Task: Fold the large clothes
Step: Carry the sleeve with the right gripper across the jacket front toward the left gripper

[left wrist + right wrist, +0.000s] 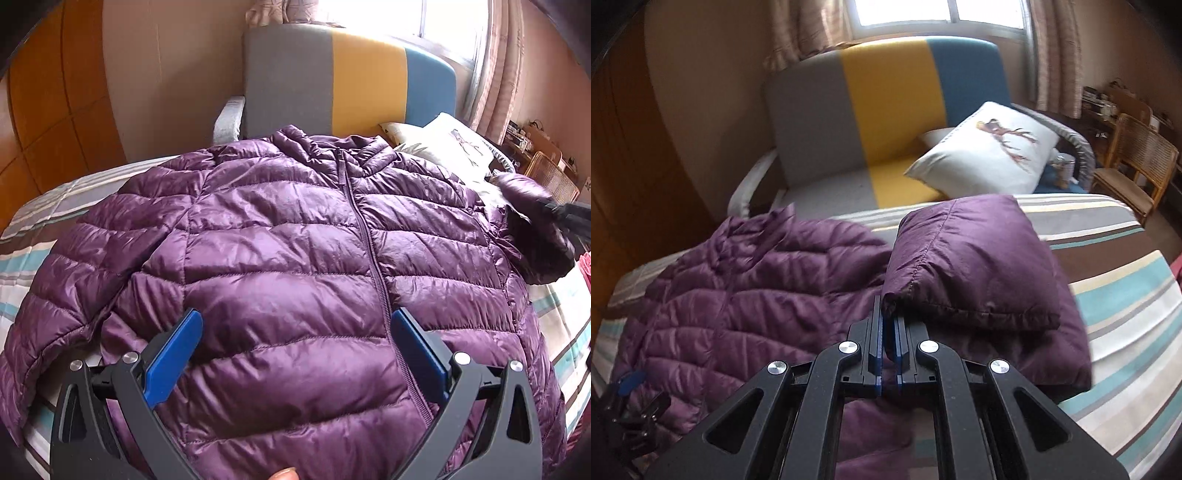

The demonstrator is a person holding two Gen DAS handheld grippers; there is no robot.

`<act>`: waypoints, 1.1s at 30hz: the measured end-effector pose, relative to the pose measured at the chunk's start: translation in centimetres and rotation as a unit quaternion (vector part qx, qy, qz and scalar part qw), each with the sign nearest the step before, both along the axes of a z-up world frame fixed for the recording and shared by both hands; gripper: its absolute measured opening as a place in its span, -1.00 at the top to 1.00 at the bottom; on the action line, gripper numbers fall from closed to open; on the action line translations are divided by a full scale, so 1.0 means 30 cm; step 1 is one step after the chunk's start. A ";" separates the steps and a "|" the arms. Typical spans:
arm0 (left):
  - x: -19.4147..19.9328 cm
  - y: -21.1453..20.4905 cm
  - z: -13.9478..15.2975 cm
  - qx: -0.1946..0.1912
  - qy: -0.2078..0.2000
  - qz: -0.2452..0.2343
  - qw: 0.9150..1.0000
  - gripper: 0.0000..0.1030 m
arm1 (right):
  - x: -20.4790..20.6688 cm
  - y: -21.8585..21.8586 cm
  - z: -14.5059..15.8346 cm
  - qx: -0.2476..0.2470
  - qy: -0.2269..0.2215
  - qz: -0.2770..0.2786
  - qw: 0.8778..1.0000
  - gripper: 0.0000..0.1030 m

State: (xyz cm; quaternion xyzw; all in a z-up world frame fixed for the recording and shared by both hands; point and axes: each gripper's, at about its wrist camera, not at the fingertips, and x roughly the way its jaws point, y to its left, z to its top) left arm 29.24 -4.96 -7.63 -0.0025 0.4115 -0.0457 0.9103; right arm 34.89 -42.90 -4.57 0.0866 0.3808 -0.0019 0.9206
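Note:
A purple quilted puffer jacket [288,251] lies front up, zipped, on a striped bed [33,236]. My left gripper [295,321] is open and empty, hovering over the jacket's lower front, its blue pads either side of the zipper. My right gripper [888,317] is shut on the jacket's right sleeve cuff [964,266] and holds the sleeve lifted above the bed. In the left wrist view the right gripper [569,214] shows at the right edge with the raised sleeve [524,195]. The jacket body [738,295] lies left of it in the right wrist view.
A grey, yellow and blue sofa [351,81] stands behind the bed, with a white pillow [990,158] on it. A wicker chair [1134,166] stands at the right. A wooden wardrobe [48,103] is at the left. The striped bedsheet [1126,295] extends right.

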 end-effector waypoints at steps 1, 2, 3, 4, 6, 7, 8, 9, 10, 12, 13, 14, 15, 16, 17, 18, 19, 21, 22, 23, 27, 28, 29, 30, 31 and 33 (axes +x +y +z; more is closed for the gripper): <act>-0.003 0.006 0.001 -0.002 -0.001 0.001 1.000 -0.96 | -0.004 0.047 -0.015 0.000 0.006 0.015 1.000 0.91; -0.006 0.012 0.002 -0.003 -0.001 0.001 1.000 -0.96 | -0.008 0.091 -0.028 0.002 0.011 0.029 1.000 0.91; -0.009 0.018 0.002 -0.003 0.000 0.001 1.000 -0.96 | -0.013 0.139 -0.043 0.004 0.017 0.043 0.999 0.91; -0.010 0.024 0.000 -0.003 0.002 0.002 1.000 -0.96 | -0.019 0.170 -0.053 0.006 0.021 0.052 0.998 0.91; -0.010 0.038 -0.003 -0.006 0.007 0.008 1.000 -0.96 | -0.026 0.241 -0.075 0.017 0.032 0.077 0.996 0.91; -0.010 0.047 -0.005 -0.009 0.010 0.011 1.000 -0.97 | -0.032 0.272 -0.083 0.020 0.036 0.087 0.995 0.91; -0.009 0.055 -0.007 -0.013 0.012 0.014 1.000 -0.97 | -0.036 0.298 -0.091 0.024 0.041 0.097 0.994 0.91; -0.008 0.066 -0.012 -0.019 0.017 0.016 1.000 -0.96 | -0.043 0.323 -0.100 0.030 0.046 0.108 0.993 0.86; -0.007 0.076 -0.014 -0.029 0.023 0.015 0.999 -0.96 | -0.052 0.343 -0.108 0.036 0.049 0.115 0.991 0.68; -0.014 0.093 -0.012 -0.037 0.019 0.020 0.999 -0.96 | -0.062 0.368 -0.122 0.050 0.055 0.122 0.990 0.08; -0.018 0.097 -0.009 -0.037 0.016 0.021 0.999 -0.96 | -0.071 0.375 -0.125 0.058 0.055 0.123 0.989 -0.13; -0.020 0.101 -0.007 -0.040 0.016 0.021 0.999 -0.96 | -0.077 0.378 -0.123 0.063 0.053 0.124 0.989 -0.13; -0.023 0.106 -0.001 -0.045 0.013 0.021 0.999 -0.95 | -0.089 0.378 -0.120 0.072 0.053 0.125 0.988 -0.13; -0.025 0.108 0.004 -0.051 0.010 0.019 0.998 -0.89 | -0.096 0.382 -0.118 0.077 0.052 0.125 0.988 -0.13; -0.025 0.108 0.008 -0.056 0.011 0.016 0.998 -0.81 | -0.108 0.378 -0.112 0.082 0.050 0.125 0.988 -0.13; -0.022 0.104 0.014 -0.064 0.013 0.009 0.998 -0.80 | -0.116 0.378 -0.107 0.086 0.048 0.127 0.987 -0.13; -0.022 0.098 0.021 -0.071 0.013 0.004 0.997 -0.76 | -0.118 0.366 -0.102 0.092 0.046 0.127 0.987 -0.13; -0.023 0.081 0.035 -0.074 0.006 -0.006 0.997 -0.76 | -0.135 0.328 -0.086 0.117 0.039 0.110 0.986 -0.28; -0.023 0.070 0.039 -0.070 0.004 -0.010 0.998 -0.76 | -0.141 0.308 -0.083 0.130 0.034 0.097 0.986 -0.35; -0.024 0.063 0.042 -0.068 0.003 -0.014 0.998 -0.75 | -0.139 0.285 -0.080 0.138 0.029 0.083 0.986 -0.36; -0.029 0.031 0.050 -0.072 0.001 -0.033 0.997 -0.75 | -0.099 0.206 -0.093 0.146 0.033 0.005 0.989 -0.51; -0.030 0.026 0.050 -0.075 0.001 -0.035 0.997 -0.75 | -0.085 0.191 -0.094 0.160 0.032 -0.004 0.987 -0.51; -0.028 0.023 0.049 -0.078 0.003 -0.038 0.996 -0.75 | -0.070 0.180 -0.093 0.174 0.031 -0.007 0.984 -0.51; -0.026 0.017 0.047 -0.086 0.005 -0.046 0.995 -0.75 | -0.053 0.180 -0.086 0.188 0.026 -0.002 0.982 -0.51; -0.027 0.012 0.046 -0.090 0.006 -0.052 0.995 -0.75 | -0.041 0.184 -0.075 0.206 0.018 0.013 0.978 -0.51; -0.027 -0.002 0.050 -0.102 0.004 -0.072 0.992 -0.75 | -0.028 0.206 -0.037 0.256 -0.001 0.063 0.965 -0.49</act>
